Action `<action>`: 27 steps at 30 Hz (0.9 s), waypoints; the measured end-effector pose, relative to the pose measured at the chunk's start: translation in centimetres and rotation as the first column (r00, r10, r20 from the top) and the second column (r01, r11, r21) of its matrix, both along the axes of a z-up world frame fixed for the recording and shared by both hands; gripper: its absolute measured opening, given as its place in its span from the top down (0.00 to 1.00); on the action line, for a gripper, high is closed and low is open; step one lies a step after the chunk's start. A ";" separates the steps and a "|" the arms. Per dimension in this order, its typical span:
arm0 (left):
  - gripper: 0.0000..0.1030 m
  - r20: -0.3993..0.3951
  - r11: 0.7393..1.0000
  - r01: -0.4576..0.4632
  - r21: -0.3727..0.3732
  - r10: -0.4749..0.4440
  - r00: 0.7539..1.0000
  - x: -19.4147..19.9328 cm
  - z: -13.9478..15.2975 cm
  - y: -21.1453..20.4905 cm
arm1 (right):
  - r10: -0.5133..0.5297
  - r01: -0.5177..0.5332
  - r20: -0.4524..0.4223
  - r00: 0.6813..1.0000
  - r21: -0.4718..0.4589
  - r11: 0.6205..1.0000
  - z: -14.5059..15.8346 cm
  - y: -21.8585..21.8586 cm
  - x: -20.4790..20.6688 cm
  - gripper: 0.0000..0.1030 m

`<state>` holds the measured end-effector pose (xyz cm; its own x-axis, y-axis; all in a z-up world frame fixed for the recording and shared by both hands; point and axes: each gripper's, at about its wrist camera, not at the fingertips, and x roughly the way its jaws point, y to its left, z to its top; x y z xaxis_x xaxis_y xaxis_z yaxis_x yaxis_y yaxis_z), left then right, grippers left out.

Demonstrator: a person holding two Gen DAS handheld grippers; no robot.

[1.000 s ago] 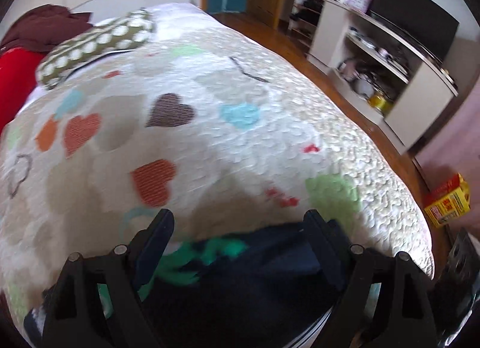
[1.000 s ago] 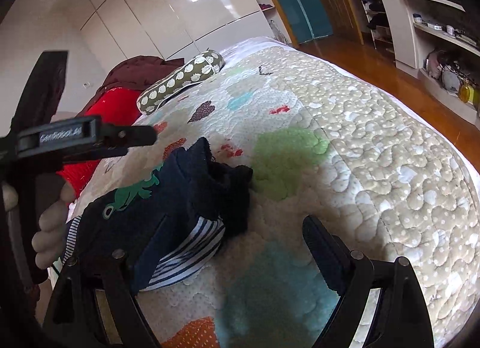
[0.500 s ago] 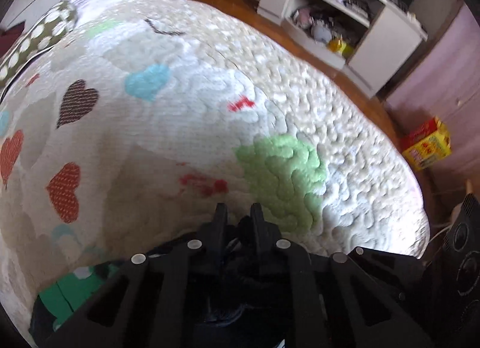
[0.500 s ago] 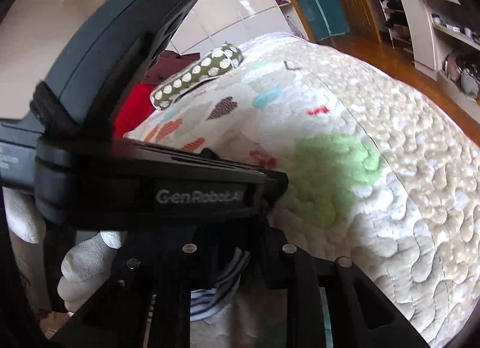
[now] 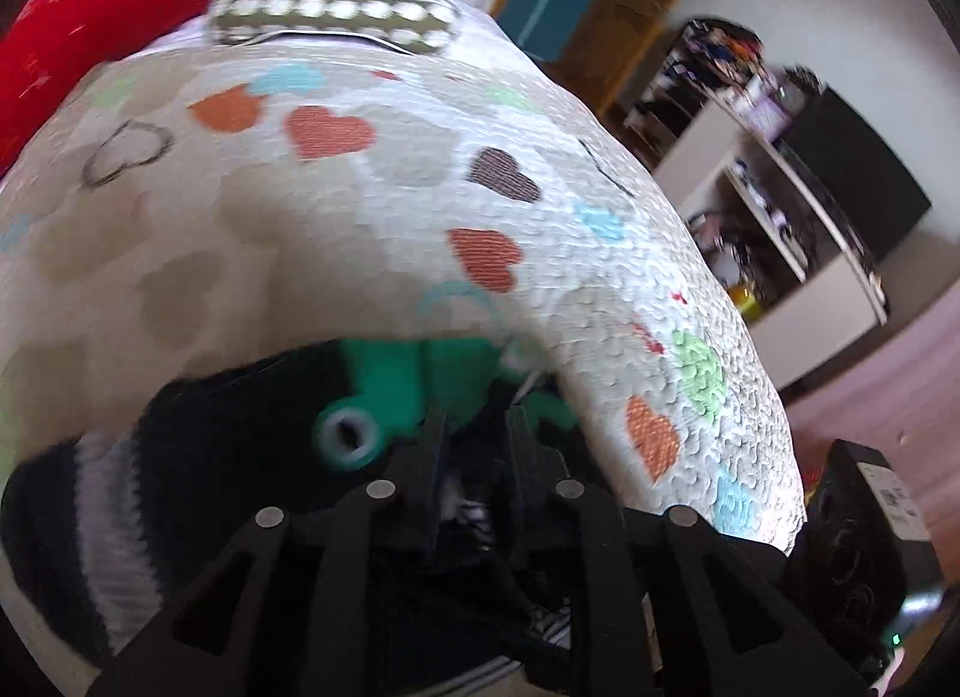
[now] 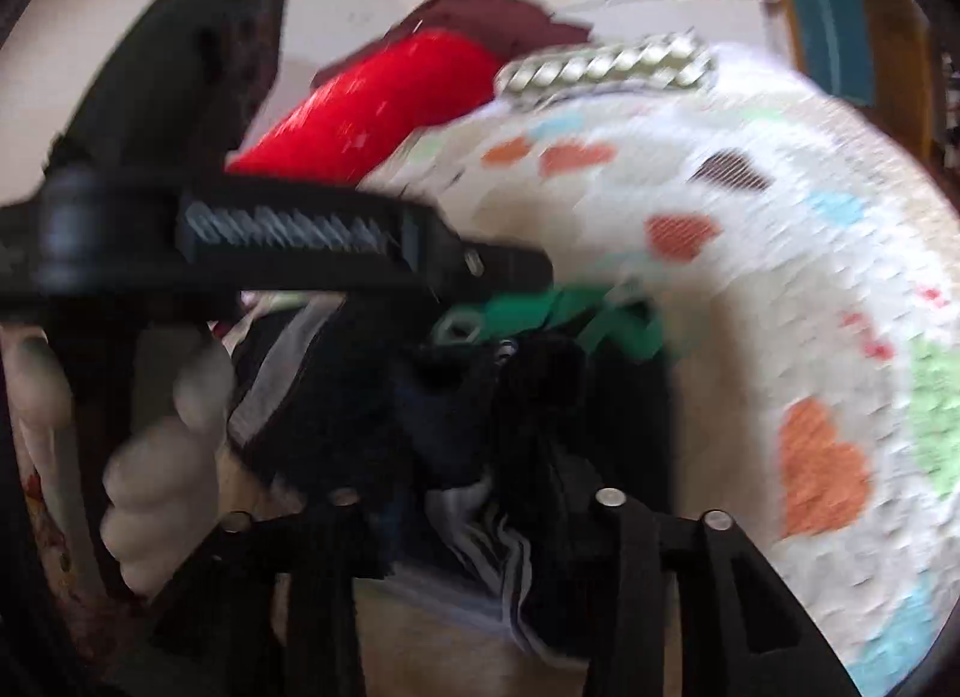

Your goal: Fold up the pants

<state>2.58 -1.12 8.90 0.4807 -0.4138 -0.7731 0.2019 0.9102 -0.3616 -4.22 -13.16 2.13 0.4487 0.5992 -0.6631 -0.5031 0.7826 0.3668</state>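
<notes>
Small dark navy pants (image 5: 240, 427) with a green animal print and grey striped cuffs lie bunched near the front edge of the quilted bed (image 5: 300, 229). My left gripper (image 5: 474, 427) is shut on a fold of the dark cloth. In the right wrist view the pants (image 6: 360, 427) are lifted and crumpled, and my right gripper (image 6: 480, 397) is shut on them. The left gripper's body crosses that view on the left, held by a white-gloved hand (image 6: 156, 457). Both views are blurred.
A spotted pillow (image 5: 330, 18) and a red cushion (image 5: 90, 24) lie at the far end of the bed. A white TV stand (image 5: 798, 253) with clutter stands to the right across the floor. A dark device (image 5: 852, 523) sits by the bed's near right corner.
A second ago both grippers were open beside the pants. They closed on the cloth and have since swung left with it, the views now facing the pillows.
</notes>
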 end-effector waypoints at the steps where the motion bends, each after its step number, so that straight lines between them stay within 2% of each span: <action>1: 0.77 0.016 1.000 -0.029 -0.005 0.029 0.999 -1.0 0.3 1.3 | 0.017 -0.017 0.006 1.000 -0.012 1.000 0.3 0.2 -0.5 0.54; 3: 0.61 0.059 0.996 -0.091 -0.018 0.092 0.994 -3.1 0.9 3.9 | 0.036 -0.035 0.032 0.999 -0.012 0.999 1.8 -0.4 -1.6 0.52; 6: 0.52 0.104 0.984 -0.177 -0.036 0.180 0.978 -5.8 1.2 7.0 | -0.020 0.018 0.084 0.996 0.020 1.000 4.8 -2.4 -1.8 0.52; 8: 0.52 0.103 0.971 -0.237 -0.031 0.239 0.966 -7.2 0.7 8.4 | -0.073 0.074 0.104 0.992 0.002 0.997 5.8 -2.9 -1.6 0.52; 10: 0.52 0.097 0.962 -0.271 -0.028 0.272 0.957 -8.2 0.1 9.4 | -0.111 0.116 0.103 0.988 -0.039 0.993 6.0 -2.6 -0.6 0.63; 11: 0.52 0.095 0.958 -0.285 -0.024 0.286 0.954 -8.8 -0.1 9.8 | -0.114 0.120 0.092 0.989 -0.058 0.991 5.6 -2.0 0.2 0.73; 15: 0.52 0.123 0.938 -0.348 0.002 0.345 0.931 -11.1 0.0 11.7 | -0.076 0.077 0.013 0.997 -0.103 0.992 3.2 1.5 2.3 0.75; 18: 0.51 0.144 0.918 -0.397 0.023 0.389 0.910 -12.4 0.1 13.5 | -0.022 0.010 -0.098 0.995 -0.124 0.992 -0.8 4.7 3.5 0.74; 19: 0.51 0.143 0.912 -0.409 0.023 0.402 0.905 -12.6 0.1 14.0 | -0.022 0.008 -0.097 0.995 -0.141 0.990 -1.4 5.4 3.0 0.74; 20: 0.51 0.139 0.909 -0.416 0.022 0.409 0.902 -12.8 0.0 14.4 | -0.024 0.016 -0.054 0.998 -0.145 0.989 -1.5 5.7 3.0 0.74; 23: 0.51 0.134 0.903 -0.429 0.016 0.424 0.896 -13.4 -0.3 15.5 | -0.027 0.019 -0.062 0.998 -0.127 0.992 -0.4 5.3 2.7 0.74; 27: 0.50 0.140 0.891 -0.454 0.009 0.448 0.883 -13.9 -0.6 16.6 | -0.071 0.072 0.019 0.997 -0.040 0.997 3.9 2.9 1.7 0.72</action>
<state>-11.29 15.52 8.34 0.7056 -0.0980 -0.7018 -0.1913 0.9273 -0.3218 -2.47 -10.28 6.04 0.5010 0.5377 -0.6781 -0.4512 0.8310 0.3255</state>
